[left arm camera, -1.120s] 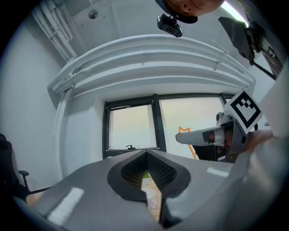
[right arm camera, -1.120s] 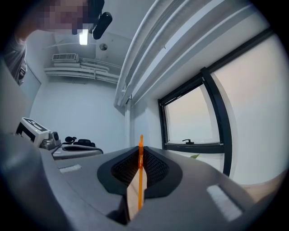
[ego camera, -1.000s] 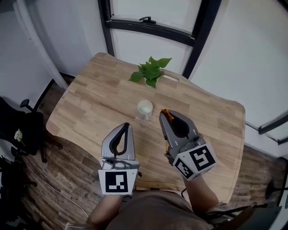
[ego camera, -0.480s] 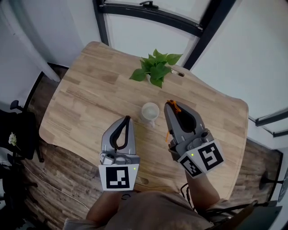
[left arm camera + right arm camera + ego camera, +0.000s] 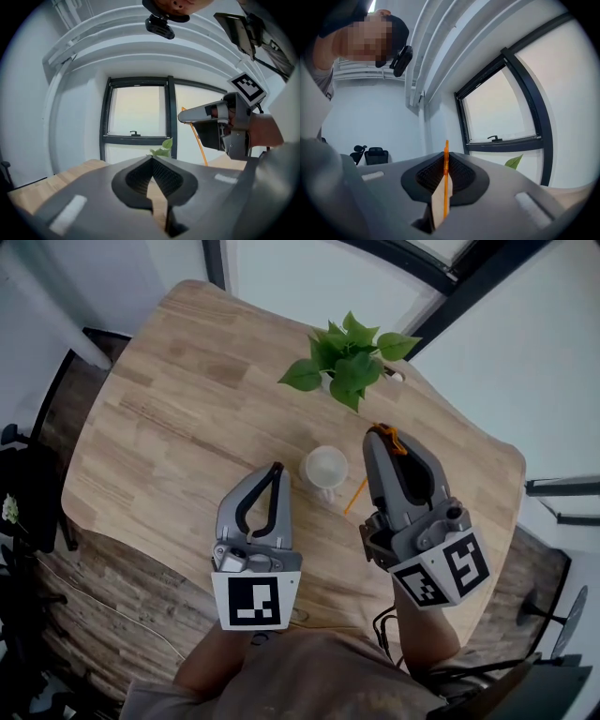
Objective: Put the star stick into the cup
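star stick [image 5: 446,183] shows only as a thin orange shaft. its star end cannot be made out, and in the head view most of its length is hidden behind the right gripper [image 5: 379,435], whose jaws are pressed together on it. the shaft's lower end slants out beneath that gripper, just right of the white cup [image 5: 324,468] and outside it. left gripper [image 5: 276,469] hovers just left of the cup, its jaws closed on nothing. a light wooden table [image 5: 178,418] carries a leafy plant [image 5: 352,357] near its far edge, with a black-framed window [image 5: 136,136] behind it. the dark plank floor [image 5: 103,615] lies below, and an office chair [image 5: 375,154] stands off by the wall.
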`<state>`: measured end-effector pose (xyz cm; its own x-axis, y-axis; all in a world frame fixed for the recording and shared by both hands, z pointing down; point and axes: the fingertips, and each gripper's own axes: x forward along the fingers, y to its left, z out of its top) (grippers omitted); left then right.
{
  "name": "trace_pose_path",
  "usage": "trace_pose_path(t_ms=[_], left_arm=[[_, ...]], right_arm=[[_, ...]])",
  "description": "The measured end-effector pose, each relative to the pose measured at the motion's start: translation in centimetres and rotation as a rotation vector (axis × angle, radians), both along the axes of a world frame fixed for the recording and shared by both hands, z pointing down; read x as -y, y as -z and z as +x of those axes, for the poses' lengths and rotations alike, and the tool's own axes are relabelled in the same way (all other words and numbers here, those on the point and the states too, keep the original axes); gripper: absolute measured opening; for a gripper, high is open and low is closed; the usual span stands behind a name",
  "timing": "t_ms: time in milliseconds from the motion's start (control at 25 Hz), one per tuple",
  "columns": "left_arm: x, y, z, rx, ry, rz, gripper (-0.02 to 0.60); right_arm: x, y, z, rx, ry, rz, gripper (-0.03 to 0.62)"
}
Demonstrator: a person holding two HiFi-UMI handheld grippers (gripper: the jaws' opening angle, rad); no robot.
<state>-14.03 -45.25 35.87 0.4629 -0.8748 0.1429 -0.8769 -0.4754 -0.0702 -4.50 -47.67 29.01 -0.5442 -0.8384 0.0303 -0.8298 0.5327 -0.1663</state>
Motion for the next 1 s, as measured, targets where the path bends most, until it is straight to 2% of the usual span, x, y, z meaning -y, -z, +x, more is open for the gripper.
trace_pose_path(t_ms=[320,640,1000], left_arm=[[1.3,-2.9,0.3,0.013,-0.030,-0.079,0.002],[2.5,-5.5,0.8,-0.002,-0.038,-0.134,0.002],[2.7,-9.4,0.5,-0.016,-0.024,-0.221,0.002]], right_arm=[[3.1,-0.8,-0.8,0.038,0.008,0.010,0.044],[5.1,-3.9,-0.4,0.042,0.003,0.005,0.044],[5.3,-10.3,-0.2,0.002,-0.009,-0.083,0.048]])
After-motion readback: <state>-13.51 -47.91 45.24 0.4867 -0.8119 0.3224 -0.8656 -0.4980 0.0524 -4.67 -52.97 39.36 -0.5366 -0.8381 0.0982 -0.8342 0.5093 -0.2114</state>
